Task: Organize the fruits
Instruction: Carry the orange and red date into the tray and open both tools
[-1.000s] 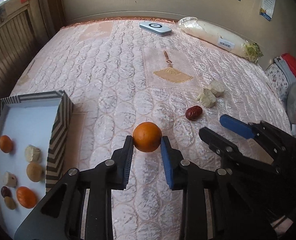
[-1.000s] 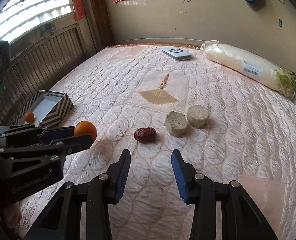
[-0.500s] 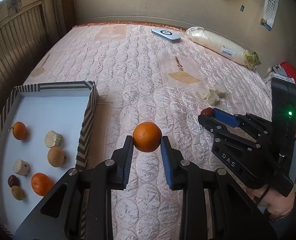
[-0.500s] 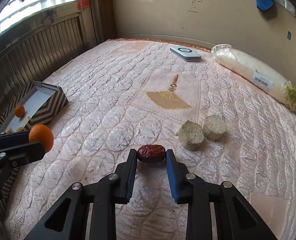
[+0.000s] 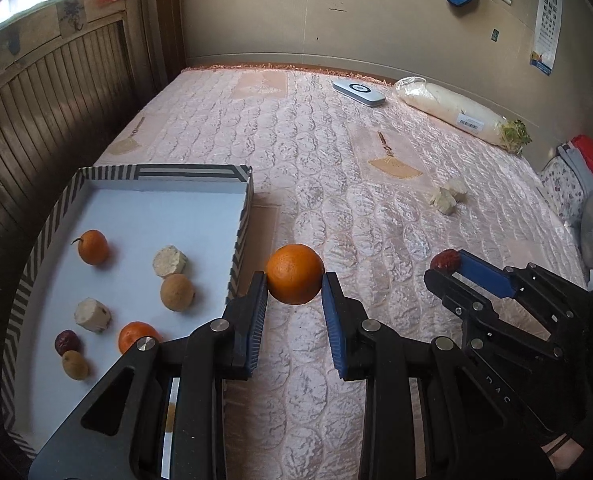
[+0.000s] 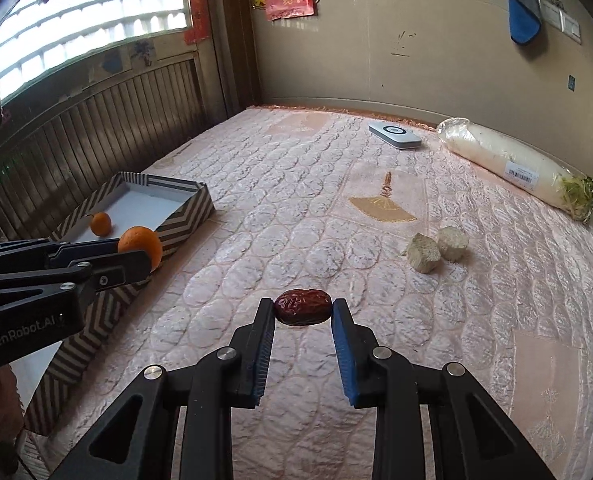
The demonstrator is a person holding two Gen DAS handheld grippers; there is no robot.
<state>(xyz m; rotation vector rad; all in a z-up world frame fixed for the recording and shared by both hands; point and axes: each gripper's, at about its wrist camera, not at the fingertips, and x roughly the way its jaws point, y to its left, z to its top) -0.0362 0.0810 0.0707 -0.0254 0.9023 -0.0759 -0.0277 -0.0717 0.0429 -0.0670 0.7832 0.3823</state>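
My left gripper (image 5: 294, 286) is shut on an orange (image 5: 294, 279) and holds it above the bed, just right of the striped box (image 5: 242, 216). The orange also shows in the right wrist view (image 6: 141, 245). My right gripper (image 6: 302, 312) is shut on a red date (image 6: 303, 312), lifted off the quilt; the date shows in the left wrist view (image 5: 446, 259). The box holds two oranges (image 5: 92, 246), pale chunks (image 5: 169, 261), a brown round fruit (image 5: 177, 292) and a date (image 5: 66, 341). Two pale chunks (image 6: 436, 249) lie on the quilt.
A wrapped white radish (image 6: 512, 168) and a flat white device (image 6: 394, 134) lie at the far end of the bed. A wooden slatted wall (image 5: 48, 112) runs along the left. Bags (image 5: 584, 168) sit off the bed's right edge.
My right gripper closed on the red date and lifted it off the quilt. My left gripper carried the orange left, closer to the box.
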